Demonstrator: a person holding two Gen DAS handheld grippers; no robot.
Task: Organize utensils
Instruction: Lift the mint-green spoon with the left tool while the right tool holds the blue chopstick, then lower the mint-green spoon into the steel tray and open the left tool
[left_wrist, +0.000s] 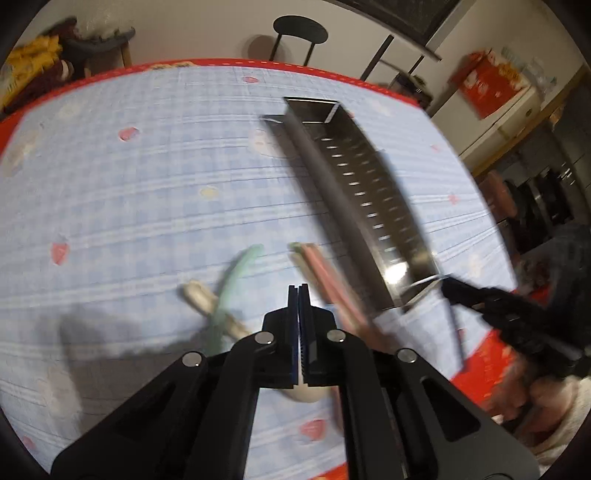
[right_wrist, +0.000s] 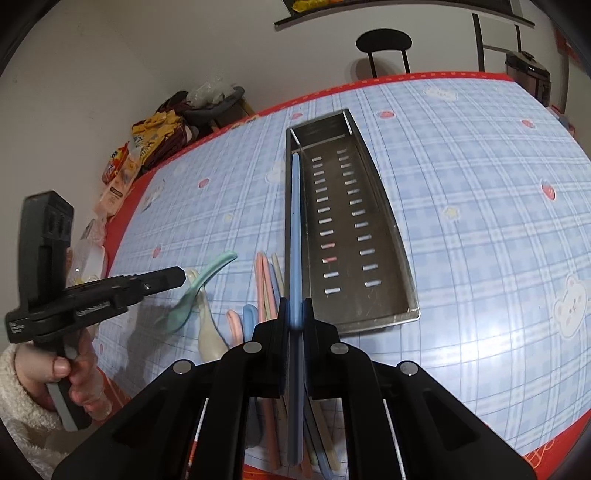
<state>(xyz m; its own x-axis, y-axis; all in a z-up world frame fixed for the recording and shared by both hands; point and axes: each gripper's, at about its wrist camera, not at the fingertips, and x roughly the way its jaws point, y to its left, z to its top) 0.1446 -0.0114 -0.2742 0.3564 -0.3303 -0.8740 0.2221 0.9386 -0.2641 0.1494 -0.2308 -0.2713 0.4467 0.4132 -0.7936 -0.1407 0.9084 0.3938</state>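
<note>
Right tool (right_wrist: 294, 314) pitched downward, pinching blue chopstick (right_wrist: 295, 221) over steel tray (right_wrist: 391, 236) mid-counter (right_wrist: 480, 184), left tool (left_wrist: 298, 291) pressed together, pinching green spoon (right_wrist: 199, 284) near counter's left edge.

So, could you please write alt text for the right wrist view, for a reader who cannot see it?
The right gripper is shut on a long blue utensil pointing toward a slotted metal tray on a blue checked tablecloth. At left, the left gripper reaches over a green spoon, with pastel utensils beside it.
</note>
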